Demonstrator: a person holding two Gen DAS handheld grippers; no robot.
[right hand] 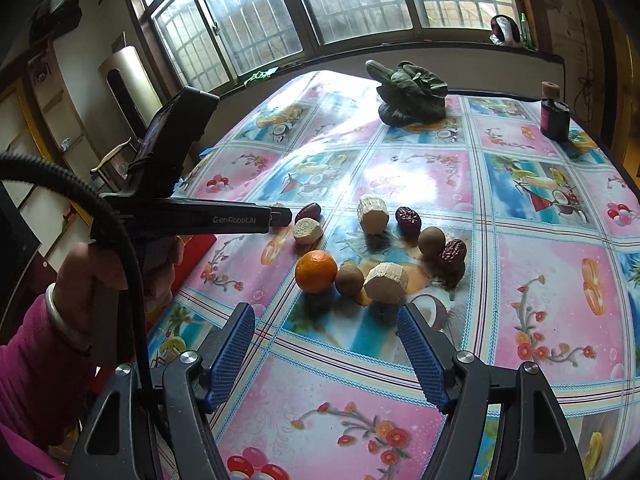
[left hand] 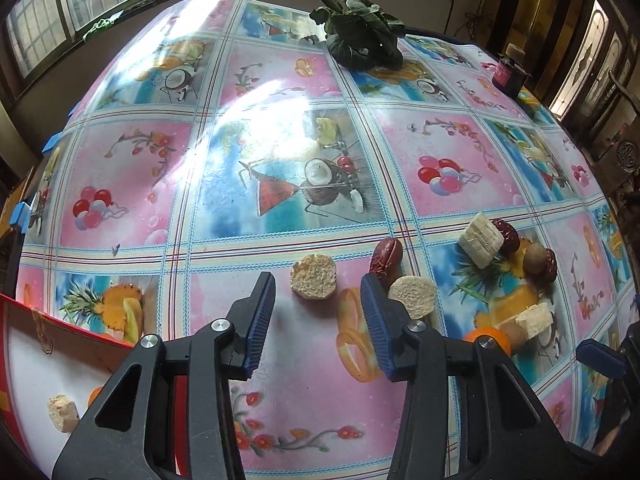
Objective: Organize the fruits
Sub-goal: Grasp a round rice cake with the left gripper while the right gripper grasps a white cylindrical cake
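Two pieces at most seem to be put away so far: inside the red-rimmed box (left hand: 24,352) at the table's left edge lies one pale crumbly chunk (left hand: 63,414), with a sliver of something orange (left hand: 95,396) beside it, half hidden by the gripper body. Nearly everything else is out on the fruit-print tablecloth (left hand: 280,92), so by my reading the sorting is at an early stage.

Left on the cloth, in the right wrist view: a mandarin (right hand: 316,271), two brown round fruits (right hand: 349,278) (right hand: 431,241), three red dates (right hand: 408,217) (right hand: 453,253) (right hand: 308,212) and several pale cut chunks (right hand: 372,214) (right hand: 386,282) (right hand: 307,231), all bunched near the table's middle. A leafy green vegetable (right hand: 412,94) and a dark jar (right hand: 554,114) stand well apart at the far side — whether they belong to the job I cannot tell.

The left gripper (left hand: 318,320) hangs over the cloth with its jaws at a moderate gap and nothing between them; a round pale chunk (left hand: 313,276) lies just ahead of its fingertips, another (left hand: 414,296) just beside the right-hand pad. That first chunk looks like the likely next pick. The right gripper (right hand: 326,350) is parted wide and empty too, short of the cluster — the mandarin and the nearest chunk sit just beyond its pads
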